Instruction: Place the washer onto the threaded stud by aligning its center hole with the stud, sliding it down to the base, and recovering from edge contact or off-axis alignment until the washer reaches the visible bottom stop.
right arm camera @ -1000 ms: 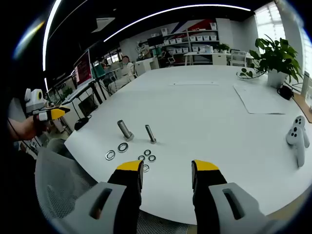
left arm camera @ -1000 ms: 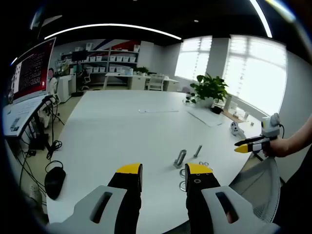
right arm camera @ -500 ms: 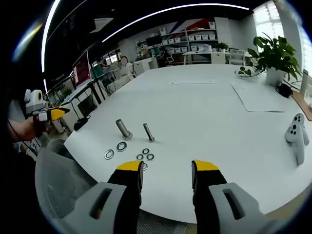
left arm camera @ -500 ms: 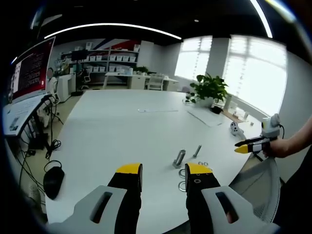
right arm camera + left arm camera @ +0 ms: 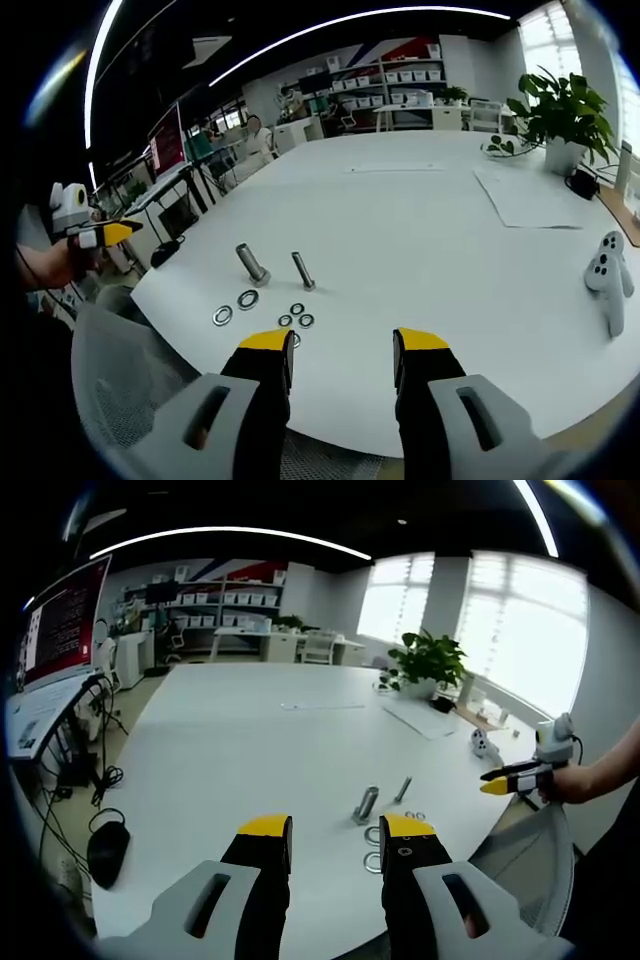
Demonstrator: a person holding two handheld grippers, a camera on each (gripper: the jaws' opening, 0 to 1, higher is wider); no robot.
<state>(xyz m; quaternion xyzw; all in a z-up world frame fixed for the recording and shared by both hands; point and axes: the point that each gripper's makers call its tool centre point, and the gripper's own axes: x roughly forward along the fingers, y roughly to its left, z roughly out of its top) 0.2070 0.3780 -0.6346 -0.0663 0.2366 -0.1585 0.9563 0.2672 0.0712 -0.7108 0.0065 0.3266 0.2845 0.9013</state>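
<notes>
Right gripper [image 5: 340,350], jaws spread and empty, has edged nearer the washers [image 5: 247,299]; studs [image 5: 253,266] untouched.

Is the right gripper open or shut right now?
Open. In the right gripper view, the right gripper shows its yellow-tipped jaws apart with white table between them, holding nothing.
</notes>
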